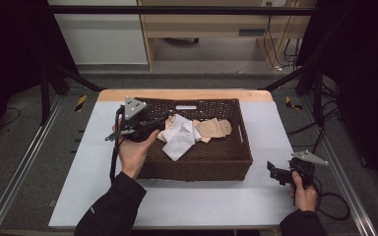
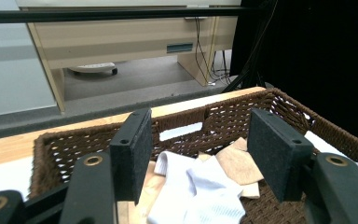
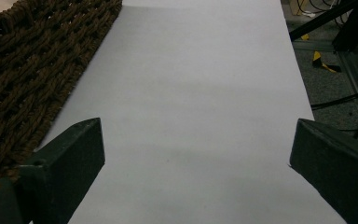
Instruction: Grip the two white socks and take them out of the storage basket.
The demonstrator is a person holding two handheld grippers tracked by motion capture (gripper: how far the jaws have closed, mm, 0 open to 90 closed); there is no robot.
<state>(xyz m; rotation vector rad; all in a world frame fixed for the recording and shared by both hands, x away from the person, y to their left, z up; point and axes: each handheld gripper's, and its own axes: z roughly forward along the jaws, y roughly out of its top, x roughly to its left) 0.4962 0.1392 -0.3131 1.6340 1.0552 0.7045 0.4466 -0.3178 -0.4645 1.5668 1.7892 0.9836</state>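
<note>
In the high view, at about nine o'clock of the brown wicker basket (image 1: 197, 164), the left gripper (image 1: 163, 117) reaches in over the left rim, its jaws spread wide with nothing between them, pointing toward three o'clock at the white sock (image 1: 181, 137) lying on the basket floor. Just past the white sock, toward two o'clock, lie beige socks (image 1: 215, 129), touching it and partly under it. Well apart, at about four o'clock of the basket, the right gripper (image 1: 271, 170) sits low over the white table (image 1: 187, 204) beside the basket's right wall, jaws likewise wide apart and empty.
</note>
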